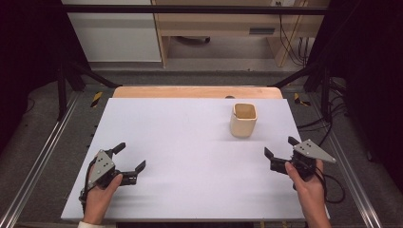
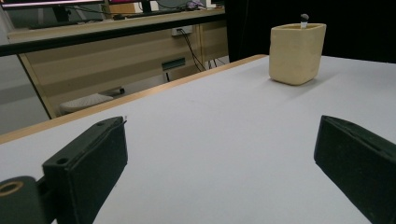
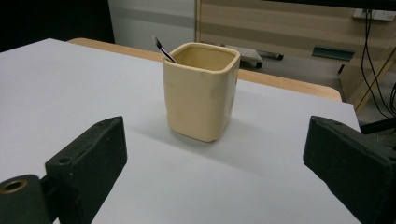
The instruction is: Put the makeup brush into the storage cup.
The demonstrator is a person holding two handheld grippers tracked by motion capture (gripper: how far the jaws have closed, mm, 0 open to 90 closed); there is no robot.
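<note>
Both claws are wide open and empty, the left gripper (image 1: pixel 129 156) near the bench's (image 1: pixel 190 156) front-left corner, the right gripper (image 1: pixel 280 146) by its right edge. The cream cup (image 1: pixel 244 119) sits toward the back-right with a thin stick (image 3: pixel 164 50) poking out. It looks like glazed ceramic, so probably stiff, slick and chippable; I'd pinch across two flat sides, or one wall at the rim.

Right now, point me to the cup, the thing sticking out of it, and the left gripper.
cup (image 3: pixel 200 100), right gripper view, front wall.
thin stick (image 3: pixel 162 49), right gripper view, tip above the rim.
left gripper (image 1: pixel 129 156), high view, gap between open jaws.
</note>
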